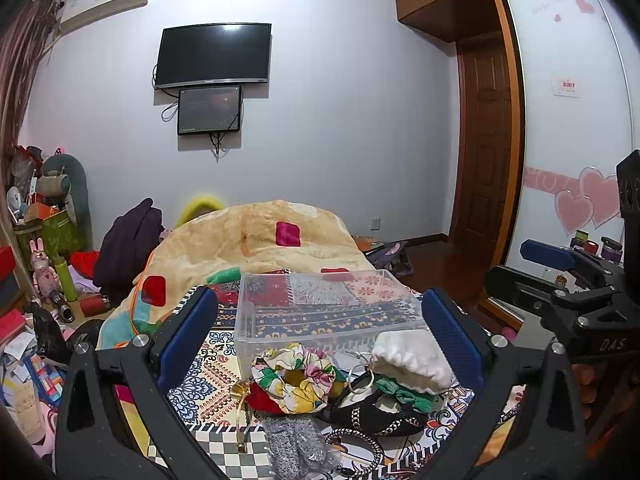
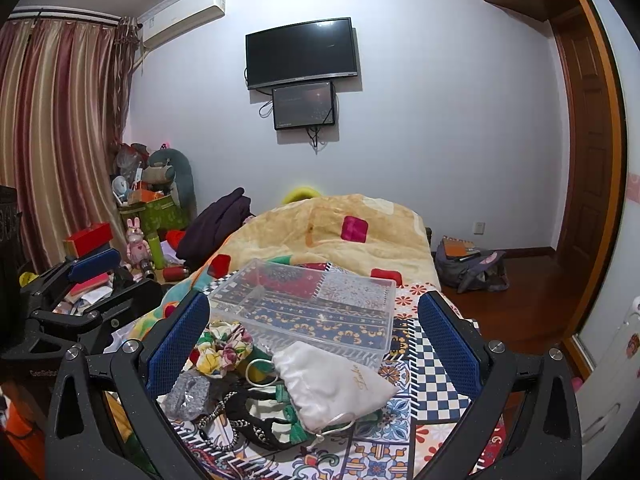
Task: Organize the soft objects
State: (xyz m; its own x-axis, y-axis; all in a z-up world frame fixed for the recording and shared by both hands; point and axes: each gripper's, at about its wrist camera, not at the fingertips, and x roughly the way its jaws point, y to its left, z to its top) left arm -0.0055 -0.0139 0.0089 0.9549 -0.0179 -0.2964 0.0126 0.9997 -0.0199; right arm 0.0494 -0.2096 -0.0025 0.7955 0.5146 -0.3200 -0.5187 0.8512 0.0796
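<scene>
Both grippers, left gripper (image 1: 320,344) and right gripper (image 2: 314,340), gape empty over soft items beside 1 empty clear bin (image 2: 320,300).

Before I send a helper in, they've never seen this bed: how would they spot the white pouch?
Find the clear plastic bin on the patterned bedspread. In the heap of small soft things along its near side lies the white drawstring pouch. It is the only plain white satin piece, topmost among floral scrunchies.

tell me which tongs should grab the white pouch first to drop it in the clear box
Right, probably. The white pouch lies centred between the open right tongs, just before the clear box. For the left tongs it sits off toward one finger.
</scene>
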